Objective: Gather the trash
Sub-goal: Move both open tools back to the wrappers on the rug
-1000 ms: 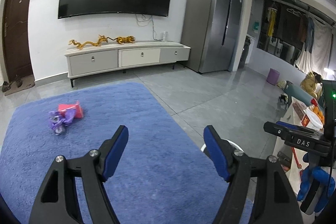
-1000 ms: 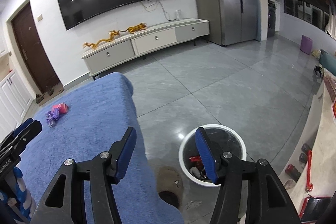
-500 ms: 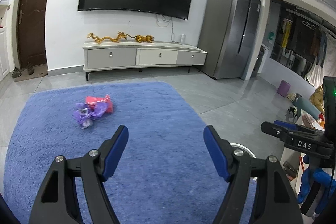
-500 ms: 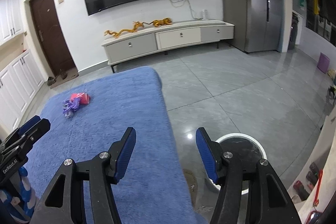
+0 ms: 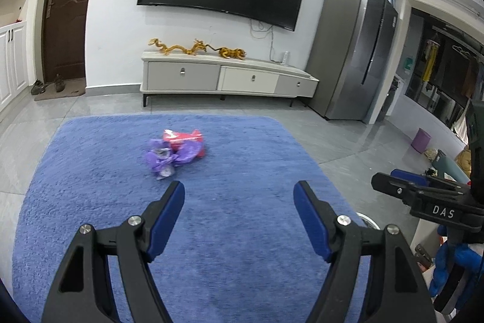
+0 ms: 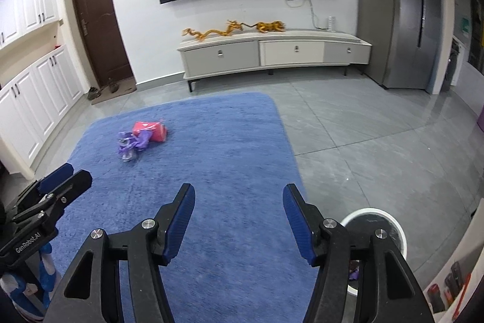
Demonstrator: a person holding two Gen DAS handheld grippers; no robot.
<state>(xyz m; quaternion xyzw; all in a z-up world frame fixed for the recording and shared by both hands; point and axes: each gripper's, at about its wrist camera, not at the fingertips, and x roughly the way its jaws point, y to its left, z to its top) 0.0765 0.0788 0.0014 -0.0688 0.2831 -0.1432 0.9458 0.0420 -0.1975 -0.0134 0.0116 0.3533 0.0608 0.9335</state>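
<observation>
A crumpled purple wrapper [image 5: 169, 158] and a red packet [image 5: 184, 138] lie together on the blue rug [image 5: 242, 232]. They also show in the right wrist view, the purple wrapper [image 6: 133, 143] in front of the red packet [image 6: 151, 130]. My left gripper [image 5: 239, 211] is open and empty, above the rug, short of the trash. My right gripper [image 6: 239, 211] is open and empty. A white trash bin [image 6: 378, 235] stands on the floor just right of the right gripper, partly hidden by it.
A TV cabinet [image 5: 227, 77] with gold dragon figures stands at the far wall under a large TV. A grey fridge [image 5: 354, 50] is at the right. A brown door [image 6: 96, 20] and white cabinets are at the left. Grey tiled floor surrounds the rug.
Both views have swung left and forward toward the trash on the rug. The trash now sits nearer the middle and larger. The bin has slid to the lower right. Both grippers stay open.
</observation>
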